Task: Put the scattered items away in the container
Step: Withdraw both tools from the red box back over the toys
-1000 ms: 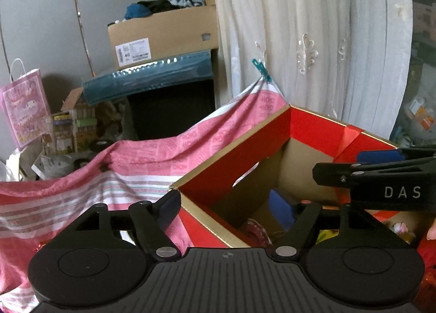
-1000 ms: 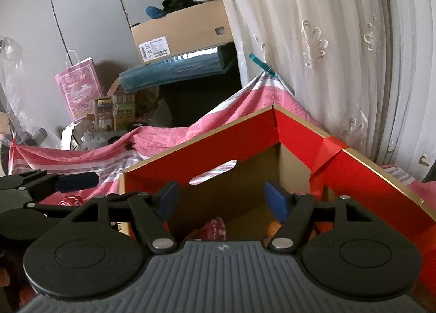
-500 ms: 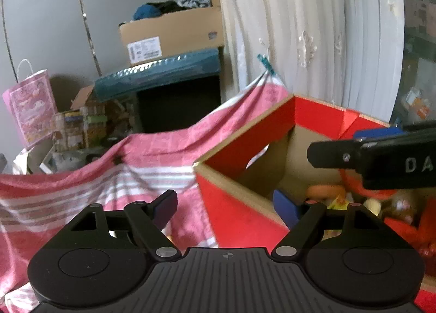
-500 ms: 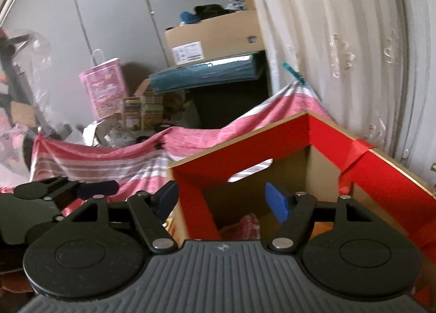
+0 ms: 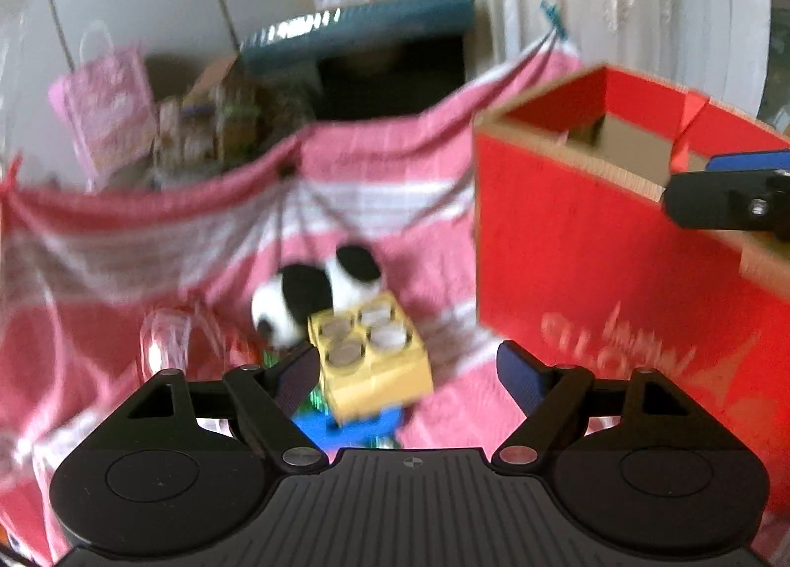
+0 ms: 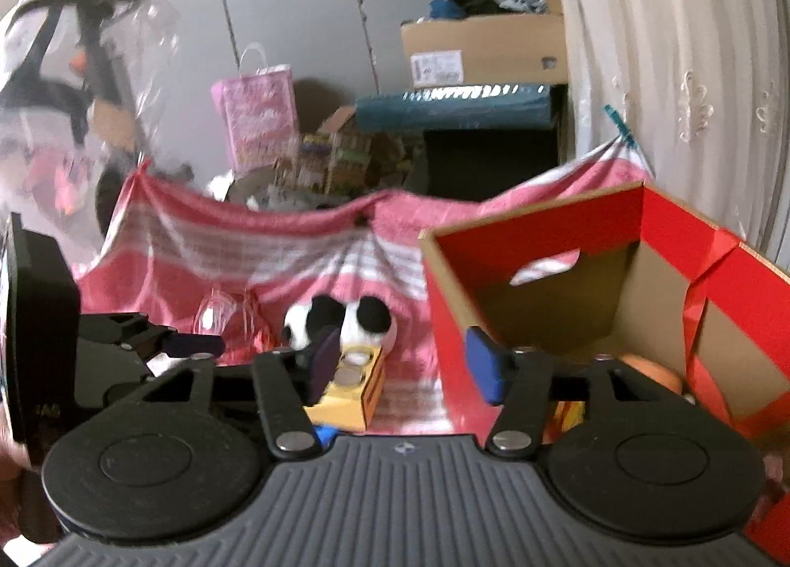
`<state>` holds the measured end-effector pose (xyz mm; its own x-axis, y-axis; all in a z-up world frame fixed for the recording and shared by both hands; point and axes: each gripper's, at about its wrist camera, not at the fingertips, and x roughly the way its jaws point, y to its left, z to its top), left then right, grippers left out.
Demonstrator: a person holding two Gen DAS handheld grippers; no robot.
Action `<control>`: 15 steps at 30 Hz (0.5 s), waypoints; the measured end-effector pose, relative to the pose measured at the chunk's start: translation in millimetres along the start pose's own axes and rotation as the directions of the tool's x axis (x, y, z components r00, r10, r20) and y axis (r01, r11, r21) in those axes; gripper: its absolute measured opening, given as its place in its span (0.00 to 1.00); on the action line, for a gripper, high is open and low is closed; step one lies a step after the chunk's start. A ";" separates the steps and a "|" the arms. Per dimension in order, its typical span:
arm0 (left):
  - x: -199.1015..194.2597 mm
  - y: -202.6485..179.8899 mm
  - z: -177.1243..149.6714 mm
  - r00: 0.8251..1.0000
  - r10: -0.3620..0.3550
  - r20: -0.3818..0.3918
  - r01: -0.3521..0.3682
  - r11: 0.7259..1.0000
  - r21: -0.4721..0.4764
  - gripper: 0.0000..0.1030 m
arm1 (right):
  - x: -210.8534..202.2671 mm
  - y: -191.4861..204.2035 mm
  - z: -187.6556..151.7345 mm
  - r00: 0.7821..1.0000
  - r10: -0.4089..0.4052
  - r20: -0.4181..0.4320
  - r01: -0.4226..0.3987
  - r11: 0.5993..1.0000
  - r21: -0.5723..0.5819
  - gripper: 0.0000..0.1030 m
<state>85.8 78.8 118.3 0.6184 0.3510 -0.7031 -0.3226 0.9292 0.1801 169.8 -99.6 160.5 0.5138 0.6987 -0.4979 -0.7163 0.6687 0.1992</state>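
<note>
A yellow studded block [image 5: 370,359] lies on the pink striped cloth [image 5: 148,231], on top of a blue block [image 5: 345,429]. A panda plush [image 5: 316,290] rests just behind them. My left gripper [image 5: 407,369] hangs open just above the yellow block, touching nothing. The red cardboard box [image 5: 592,271] stands to its right. In the right wrist view my right gripper [image 6: 402,359] is closing with nothing between its jaws. It hovers by the near left corner of the box [image 6: 533,226]. The yellow block [image 6: 350,394] and panda [image 6: 340,315] lie to the left of that corner.
A clear plastic wrapper [image 6: 212,315] lies left of the panda. Inside the box sits an orange item [image 6: 647,369]. Behind the cloth are a pink gift bag [image 6: 256,118], a cardboard carton [image 6: 484,49] and small clutter. A white curtain [image 6: 666,73] hangs to the right.
Both views have swung left, away from the box's inside, and now show the cloth with the panda and blocks. The left gripper has dropped lower. The right jaws stand narrower.
</note>
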 end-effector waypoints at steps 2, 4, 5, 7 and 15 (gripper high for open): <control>6.1 2.0 -17.9 0.999 -0.015 -0.036 0.014 1.000 -0.016 0.85 | 3.8 6.6 -13.3 0.999 -0.005 -0.044 0.004 1.000 -0.018 0.50; 12.9 1.0 -35.0 0.997 -0.023 -0.071 0.021 1.000 -0.021 0.85 | 8.6 11.1 -27.1 0.996 -0.013 -0.093 0.011 1.000 -0.017 0.49; 17.3 0.6 -43.3 0.995 -0.027 -0.091 0.025 0.999 -0.026 0.85 | 11.3 12.1 -32.8 0.993 -0.017 -0.114 0.016 1.000 -0.015 0.49; 23.7 -1.4 -57.8 0.991 -0.044 -0.127 0.040 0.998 -0.038 0.85 | 18.4 13.7 -44.4 0.987 -0.034 -0.155 0.031 0.999 -0.017 0.49; 16.3 -4.6 -98.1 0.982 -0.066 -0.175 0.055 0.996 -0.065 0.85 | 41.0 29.3 -74.9 0.960 -0.020 -0.279 0.021 1.000 0.002 0.49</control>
<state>27.0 68.9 38.5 0.5029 0.2637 -0.8232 -0.3339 0.9377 0.0964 134.5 -70.4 82.7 0.3756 0.5862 -0.7178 -0.7045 0.6838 0.1899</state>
